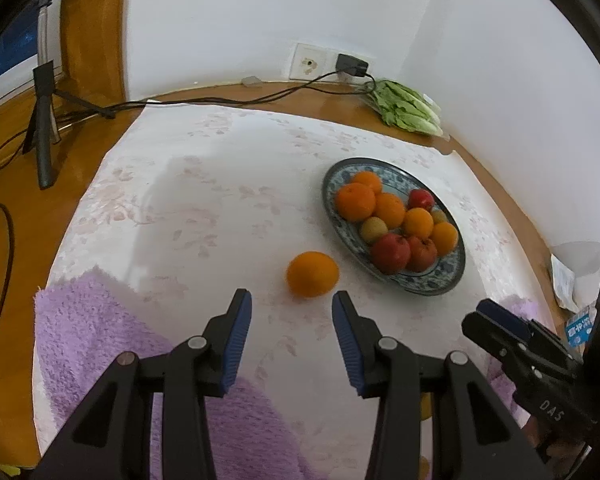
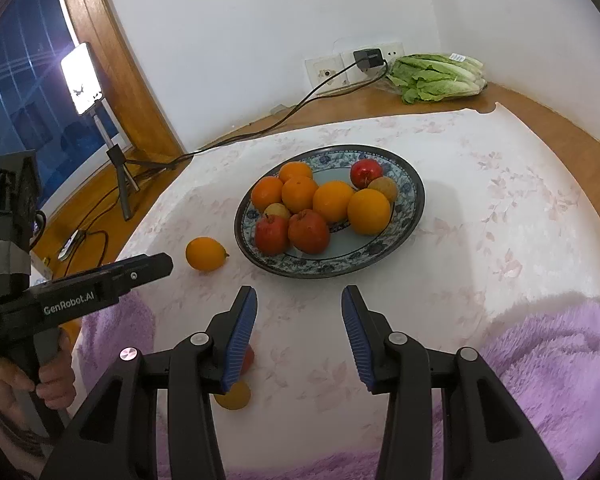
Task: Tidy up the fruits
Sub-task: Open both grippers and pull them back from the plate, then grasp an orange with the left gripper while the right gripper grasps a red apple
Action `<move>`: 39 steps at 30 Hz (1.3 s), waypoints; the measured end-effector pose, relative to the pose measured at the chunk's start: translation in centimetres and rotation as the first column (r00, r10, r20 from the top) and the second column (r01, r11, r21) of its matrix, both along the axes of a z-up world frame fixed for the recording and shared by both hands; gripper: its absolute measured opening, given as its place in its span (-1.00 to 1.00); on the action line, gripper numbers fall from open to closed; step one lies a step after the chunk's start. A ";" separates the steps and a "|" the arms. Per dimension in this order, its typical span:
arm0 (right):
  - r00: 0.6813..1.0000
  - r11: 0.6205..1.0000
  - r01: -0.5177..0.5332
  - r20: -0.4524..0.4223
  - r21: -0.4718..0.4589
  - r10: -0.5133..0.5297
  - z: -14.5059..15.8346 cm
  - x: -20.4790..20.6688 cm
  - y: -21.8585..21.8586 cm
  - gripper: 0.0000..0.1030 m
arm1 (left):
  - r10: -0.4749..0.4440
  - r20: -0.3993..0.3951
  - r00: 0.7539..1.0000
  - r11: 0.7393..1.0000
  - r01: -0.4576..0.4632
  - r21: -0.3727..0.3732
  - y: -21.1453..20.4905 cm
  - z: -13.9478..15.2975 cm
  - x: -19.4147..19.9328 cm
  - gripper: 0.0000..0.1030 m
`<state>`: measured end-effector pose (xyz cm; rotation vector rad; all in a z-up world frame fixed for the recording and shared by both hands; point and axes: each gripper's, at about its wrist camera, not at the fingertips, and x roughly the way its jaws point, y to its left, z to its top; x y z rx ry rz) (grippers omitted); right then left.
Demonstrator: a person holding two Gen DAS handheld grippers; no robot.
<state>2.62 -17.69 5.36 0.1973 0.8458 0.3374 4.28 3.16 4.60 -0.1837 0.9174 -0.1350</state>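
A blue patterned plate [image 1: 440, 286] [image 2: 414, 188] holds several oranges, red apples and small yellowish fruits. One loose orange [image 1: 312, 274] [image 2: 205, 254] lies on the white cloth just left of the plate. My left gripper [image 1: 292, 300] is open and empty, just short of that orange; it also shows in the right wrist view [image 2: 156, 264]. My right gripper [image 2: 299, 294] is open and empty, in front of the plate's near rim; it also shows in the left wrist view [image 1: 488, 316]. A small yellow fruit [image 2: 233, 395] and a red one [image 2: 247, 358] lie partly hidden under my right gripper's left finger.
A purple towel [image 1: 100, 340] [image 2: 560, 360] lies along the near edge of the cloth. A bagged lettuce [image 1: 406, 108] [image 2: 436, 76] sits at the back by the wall sockets. A tripod [image 1: 44, 120] with a lamp [image 2: 81, 78] stands at the left, with cables across the wooden table.
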 end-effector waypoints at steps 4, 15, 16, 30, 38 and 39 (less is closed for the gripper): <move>1.000 1.000 0.001 -0.013 -0.023 -0.001 -0.1 0.0 0.3 -0.12 | 0.024 -0.006 1.000 1.000 -0.024 -0.011 0.7 -0.2 0.2 -0.14; 1.000 0.999 -0.016 -0.019 -0.030 0.016 -0.2 -0.6 1.1 -0.12 | -0.001 -0.013 1.000 0.999 0.001 -0.039 0.5 -1.0 0.4 -0.10; 1.000 0.999 -0.020 -0.020 -0.032 0.019 -0.3 -0.7 1.2 -0.12 | -0.005 -0.012 1.000 0.999 0.005 -0.038 0.3 -1.1 0.5 -0.10; 0.999 0.999 -0.028 -0.028 -0.029 0.027 -0.8 -0.6 1.2 -0.12 | -0.031 -0.044 0.999 0.998 0.028 -0.062 -1.2 -2.3 3.8 -0.08; 0.998 0.999 -0.027 -0.056 -0.031 0.025 -1.8 -0.2 1.1 -0.12 | -0.030 -0.040 0.999 0.997 0.027 -0.065 -1.3 -2.7 4.1 -0.09; 0.998 0.999 -0.027 -0.057 -0.032 0.026 -1.9 -0.2 1.2 -0.12 | -0.032 -0.040 0.999 0.997 0.029 -0.069 -1.3 -2.7 4.1 -0.14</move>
